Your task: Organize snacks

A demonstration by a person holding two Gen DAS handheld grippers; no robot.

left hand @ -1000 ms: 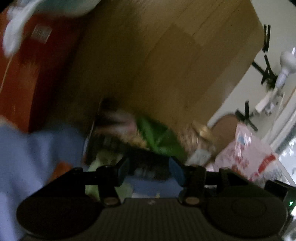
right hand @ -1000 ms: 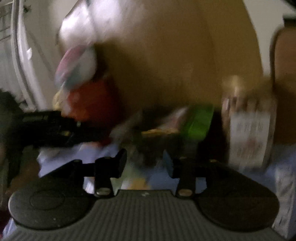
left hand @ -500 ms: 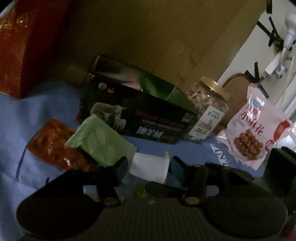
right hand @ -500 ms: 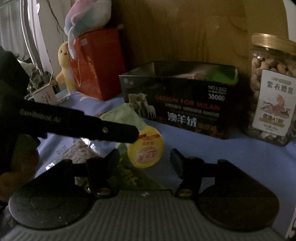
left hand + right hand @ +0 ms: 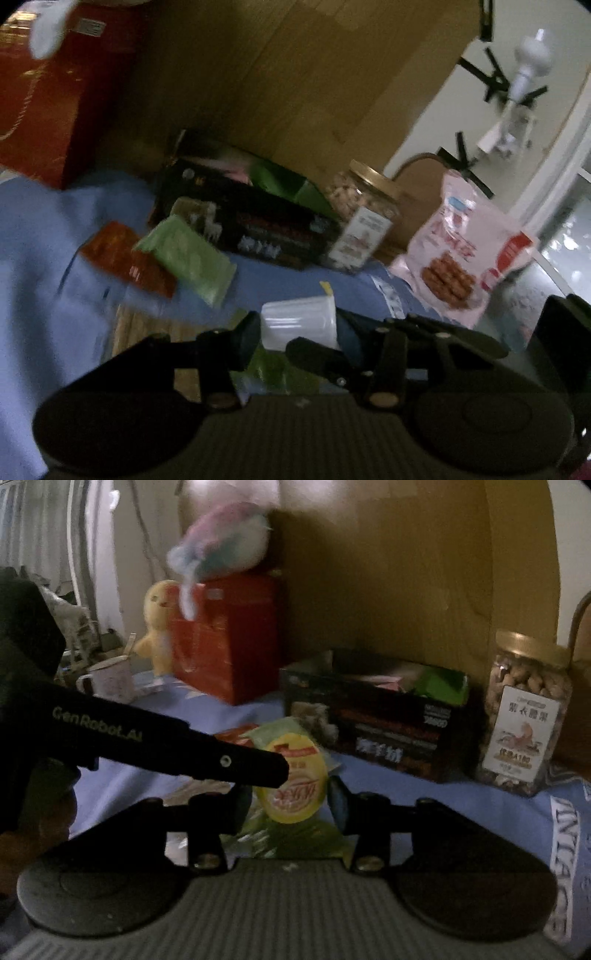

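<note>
While both tongs close nearer than before, left tongs (image 5: 299, 334) grasping jelly cup (image 5: 299, 325), right tongs (image 5: 291, 799) flanking it.

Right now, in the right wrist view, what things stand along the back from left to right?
White mug → yellow plush chick → red box → black open carton → nut jar.

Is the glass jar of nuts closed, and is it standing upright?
Closed and upright: the nut jar stands on its base, and its gold lid sits on top.
</note>
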